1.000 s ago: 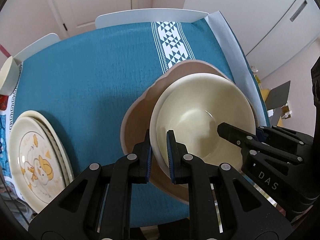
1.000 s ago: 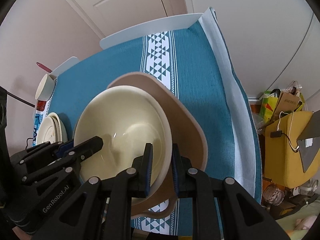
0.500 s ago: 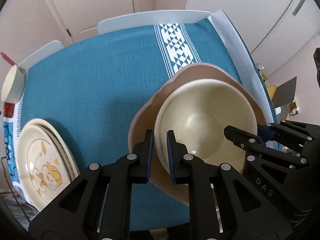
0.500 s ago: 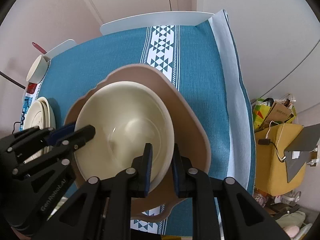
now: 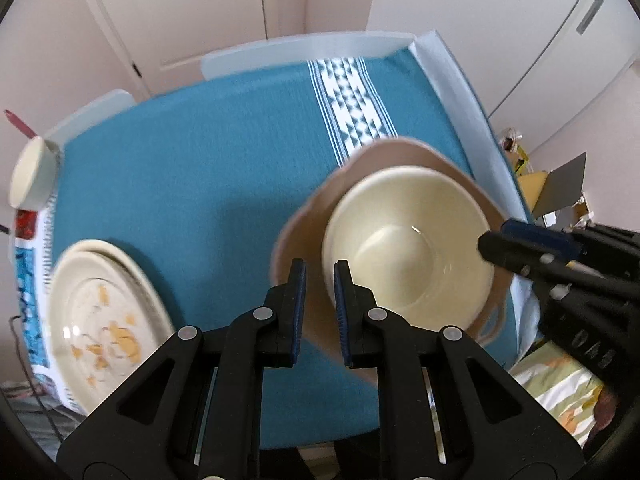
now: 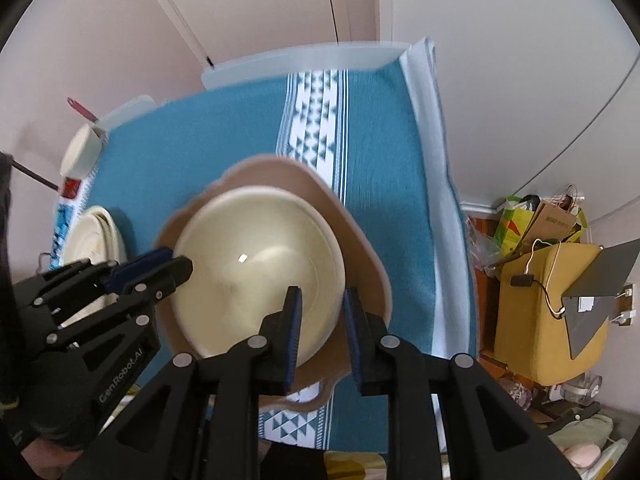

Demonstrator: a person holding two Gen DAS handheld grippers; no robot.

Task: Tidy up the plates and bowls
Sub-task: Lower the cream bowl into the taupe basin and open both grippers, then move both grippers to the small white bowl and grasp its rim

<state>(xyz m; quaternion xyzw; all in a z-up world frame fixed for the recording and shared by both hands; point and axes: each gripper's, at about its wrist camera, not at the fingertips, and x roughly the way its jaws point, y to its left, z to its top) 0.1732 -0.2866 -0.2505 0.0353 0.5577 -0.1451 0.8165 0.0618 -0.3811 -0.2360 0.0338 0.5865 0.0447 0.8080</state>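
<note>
Both grippers hold one stack of dishes over the teal tablecloth [image 5: 192,184]: a cream bowl [image 5: 408,240] nested in a wavy-edged tan plate [image 5: 298,236]. The left gripper [image 5: 320,292] is clamped on the near left edge of the stack, one pad under the plate and the other inside the bowl. The right gripper [image 6: 320,312] pinches the bowl's right rim and the plate together, its jaws having just eased slightly apart while the rim stays between them. At the table's left edge sits a stack of cream plates [image 5: 100,320] with a yellow cartoon print, and farther back a small cream cup [image 5: 32,176].
</note>
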